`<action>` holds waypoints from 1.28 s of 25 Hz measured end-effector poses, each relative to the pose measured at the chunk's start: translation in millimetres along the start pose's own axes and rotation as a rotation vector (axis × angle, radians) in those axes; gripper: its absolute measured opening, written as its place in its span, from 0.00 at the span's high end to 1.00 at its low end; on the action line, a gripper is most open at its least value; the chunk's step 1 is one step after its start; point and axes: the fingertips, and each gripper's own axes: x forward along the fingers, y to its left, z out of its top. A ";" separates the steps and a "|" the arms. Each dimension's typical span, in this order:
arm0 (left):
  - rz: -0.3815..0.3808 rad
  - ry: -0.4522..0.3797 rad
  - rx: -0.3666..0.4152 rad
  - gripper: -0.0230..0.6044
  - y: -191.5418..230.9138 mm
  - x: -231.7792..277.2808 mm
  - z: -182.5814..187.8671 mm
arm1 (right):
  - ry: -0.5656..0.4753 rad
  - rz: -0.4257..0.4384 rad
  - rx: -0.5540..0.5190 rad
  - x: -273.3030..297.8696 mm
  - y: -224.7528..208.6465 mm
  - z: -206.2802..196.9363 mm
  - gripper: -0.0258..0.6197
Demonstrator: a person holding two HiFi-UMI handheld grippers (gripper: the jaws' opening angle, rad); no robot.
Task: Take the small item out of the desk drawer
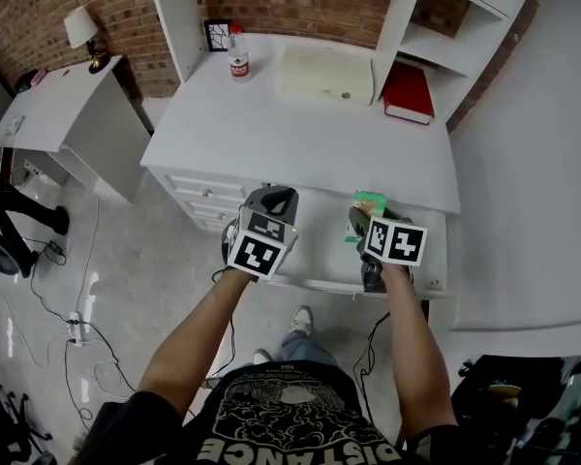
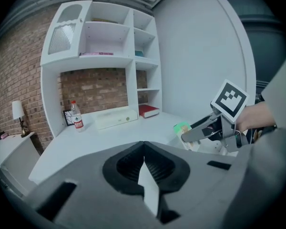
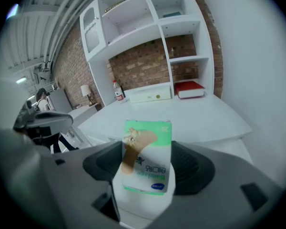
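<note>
My right gripper [image 1: 366, 216] clamps the green-and-white box [image 3: 148, 149] by its sides, above the open desk drawer [image 1: 329, 285]. Its print, upside down to me, reads "Bandage" beside a pictured plaster strip. My left gripper [image 2: 144, 173] is closed on nothing.

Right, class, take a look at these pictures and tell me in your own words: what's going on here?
A person stands at a white desk with a gripper in each hand. The right gripper is clamped on a small green and white box with a plaster pictured on it, and holds it above the open drawer, by the desk's front edge. The left gripper hangs beside it with its jaws together and nothing in them. So the box appears to be out of the drawer, but it is not yet set down.
</note>
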 end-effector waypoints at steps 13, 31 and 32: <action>0.034 -0.152 0.000 0.95 0.9 -42.2 67.3 | -0.377 -0.004 -0.149 -93.7 35.8 102.8 0.47; 0.100 -0.219 0.001 0.95 11.7 -97.8 75.0 | -0.575 -0.054 -0.234 -173.5 58.7 117.3 0.47; 0.100 -0.219 0.001 0.95 11.6 -99.4 74.1 | -0.575 -0.055 -0.235 -174.3 59.6 115.7 0.47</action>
